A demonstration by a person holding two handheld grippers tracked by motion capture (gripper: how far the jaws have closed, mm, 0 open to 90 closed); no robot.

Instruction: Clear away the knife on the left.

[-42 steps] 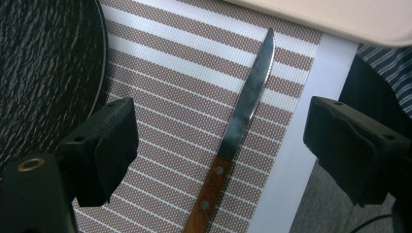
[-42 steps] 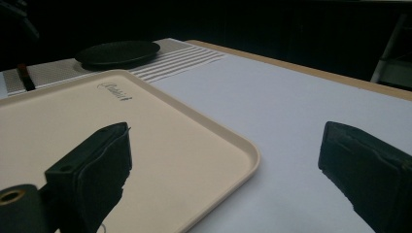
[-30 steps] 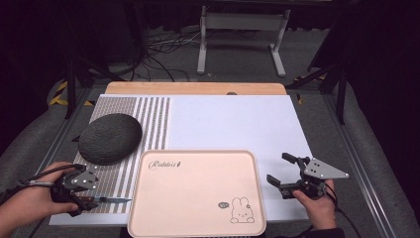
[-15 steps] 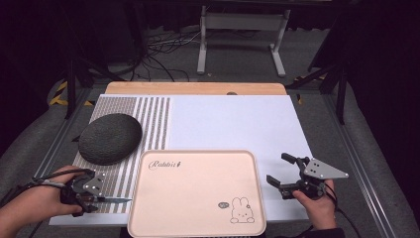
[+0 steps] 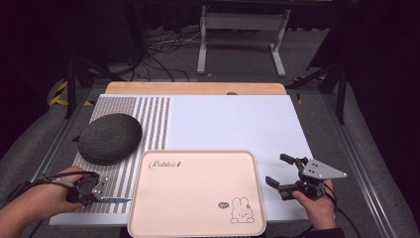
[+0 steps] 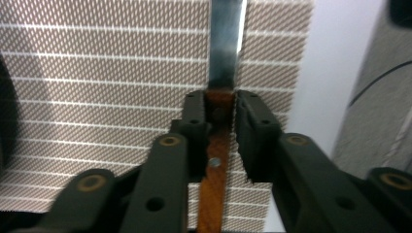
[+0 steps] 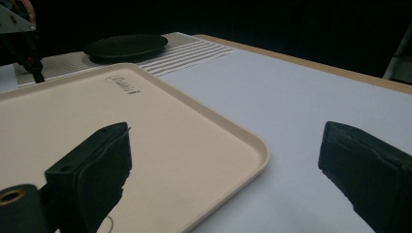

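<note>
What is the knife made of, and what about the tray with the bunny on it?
The knife looks like a shiny metal blade, since it reflects light, with a reddish-brown handle, probably wood, held by a small rivet. The tray seems to be smooth matte plastic: pale pink, rounded rim, printed rabbit.

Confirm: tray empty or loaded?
Empty. The high view shows the tray with bare pink surface, only printed lettering and a rabbit drawing on it. The knife lies beside it on the striped mat, not on it.

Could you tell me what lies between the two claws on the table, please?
In the high view, the pink tray lies between the left claw, shut on a knife, and the open right claw.
</note>
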